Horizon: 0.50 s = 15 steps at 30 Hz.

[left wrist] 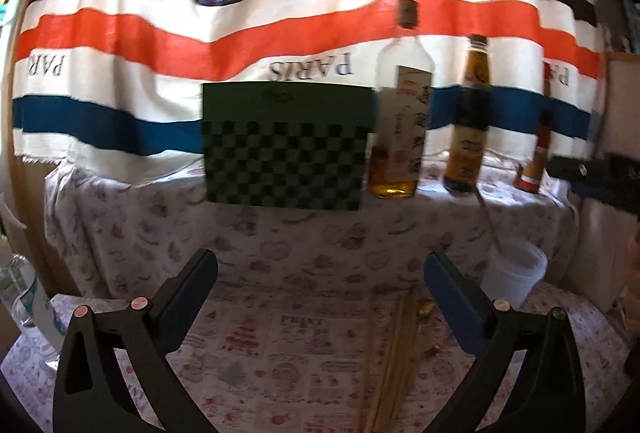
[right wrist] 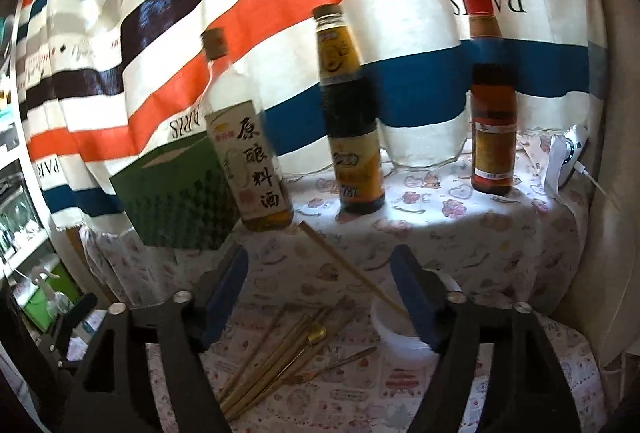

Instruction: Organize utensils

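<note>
the left tool (left wrist: 320, 285) is wide open and holds nothing. the right tool (right wrist: 320, 287) is wide open too, with nothing between its fingers. both hang over the table (right wrist: 352, 397), which has a white cloth with pink pictures on it. a bunch of chopsticks (right wrist: 272, 357) lies flat on the cloth, and a small gold spoon (right wrist: 316, 333) rests on top of them. a thin gold fork (right wrist: 336, 363) lies just beside the bunch. near them stands a white cup (right wrist: 400, 341) with one chopstick (right wrist: 344, 265) leaning out of it. behind, on a raised ledge, stand three bottles: a clear one with yellow liquid (right wrist: 256, 157), a dark sauce bottle (right wrist: 352, 121) and a red-capped bottle (right wrist: 492, 105). a green checked box (left wrist: 286, 145) sits left of the clear bottle. a striped cloth (left wrist: 160, 33) hangs behind it all.
</note>
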Each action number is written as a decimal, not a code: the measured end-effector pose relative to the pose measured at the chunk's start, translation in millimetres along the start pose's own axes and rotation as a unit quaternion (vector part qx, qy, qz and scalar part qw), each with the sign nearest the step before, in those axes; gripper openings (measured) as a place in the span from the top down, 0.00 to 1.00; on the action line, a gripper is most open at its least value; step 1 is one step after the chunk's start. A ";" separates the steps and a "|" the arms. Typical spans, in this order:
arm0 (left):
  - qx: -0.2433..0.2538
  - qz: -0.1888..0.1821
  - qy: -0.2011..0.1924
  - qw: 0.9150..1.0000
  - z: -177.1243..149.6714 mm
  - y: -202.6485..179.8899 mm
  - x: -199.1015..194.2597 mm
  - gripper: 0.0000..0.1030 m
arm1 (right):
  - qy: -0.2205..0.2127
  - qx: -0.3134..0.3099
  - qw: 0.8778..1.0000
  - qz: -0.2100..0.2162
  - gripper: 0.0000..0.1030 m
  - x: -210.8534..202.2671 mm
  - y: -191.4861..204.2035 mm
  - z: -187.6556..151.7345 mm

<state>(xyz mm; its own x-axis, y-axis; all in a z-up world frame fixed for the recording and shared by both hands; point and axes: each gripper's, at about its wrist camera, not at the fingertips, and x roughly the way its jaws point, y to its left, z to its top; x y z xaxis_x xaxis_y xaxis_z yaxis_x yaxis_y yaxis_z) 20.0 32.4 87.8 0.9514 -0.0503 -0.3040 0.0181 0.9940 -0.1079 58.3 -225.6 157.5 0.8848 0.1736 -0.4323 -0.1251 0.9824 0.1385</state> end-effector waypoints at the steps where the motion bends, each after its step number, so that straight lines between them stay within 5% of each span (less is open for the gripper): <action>1: -0.009 0.001 -0.002 1.000 0.7 3.9 -1.1 0.01 | -0.003 -0.006 1.000 -0.002 0.16 0.2 4.8 -2.4; 15: -0.007 0.012 0.037 0.999 -10.3 5.6 18.8 0.01 | 0.036 -0.003 0.999 -0.031 0.15 17.8 20.4 -31.1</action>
<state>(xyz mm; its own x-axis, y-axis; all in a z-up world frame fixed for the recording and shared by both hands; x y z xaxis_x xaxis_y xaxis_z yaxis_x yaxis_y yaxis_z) 34.9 36.1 71.7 0.9258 -0.0343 -0.3765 -0.0089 0.9936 -0.1124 57.5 -200.4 124.9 0.8569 0.1165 -0.5021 -0.0737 0.9918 0.1043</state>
